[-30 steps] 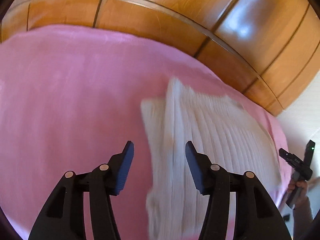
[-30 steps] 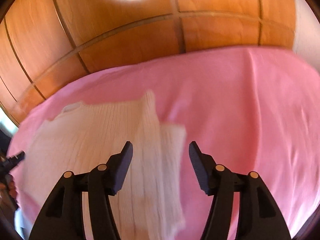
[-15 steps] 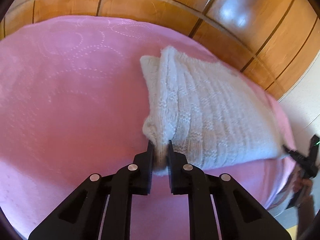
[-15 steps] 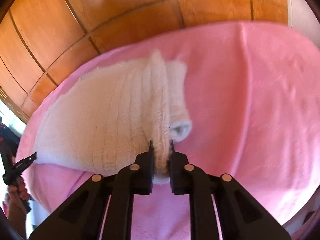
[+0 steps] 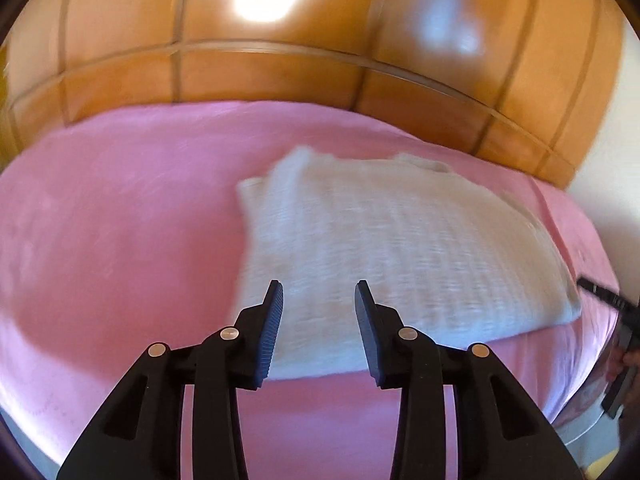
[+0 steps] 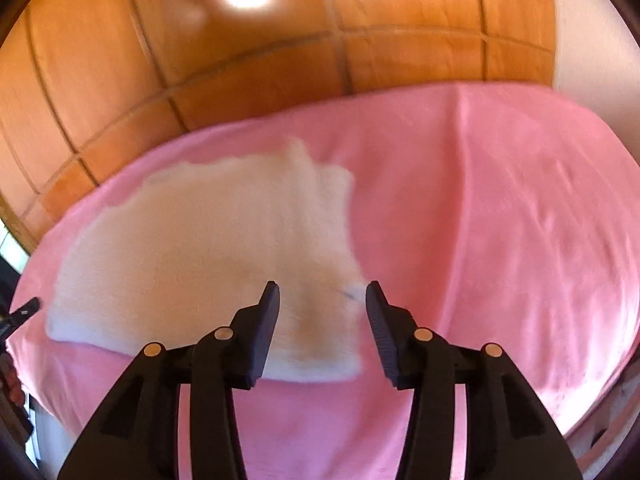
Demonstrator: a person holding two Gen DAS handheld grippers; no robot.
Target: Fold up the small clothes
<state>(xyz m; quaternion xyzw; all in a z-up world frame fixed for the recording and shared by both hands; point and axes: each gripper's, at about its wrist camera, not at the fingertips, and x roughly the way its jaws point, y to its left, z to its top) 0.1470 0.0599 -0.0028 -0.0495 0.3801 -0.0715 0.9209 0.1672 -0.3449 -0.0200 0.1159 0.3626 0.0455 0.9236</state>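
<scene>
A white knitted garment lies folded flat on the pink bed cover. In the left wrist view my left gripper is open and empty, just above the garment's near edge. In the right wrist view the same garment lies left of centre on the pink cover. My right gripper is open and empty over the garment's near right corner. Both views are blurred by motion.
A glossy wooden headboard runs behind the bed and shows in the right wrist view too. The other hand-held gripper shows at the right edge of the left wrist view. A white wall stands at the far right.
Both grippers were shut on the garment's near edge half a second ago. Now both have let go, opened and pulled back. The garment lies flat on the cover.
</scene>
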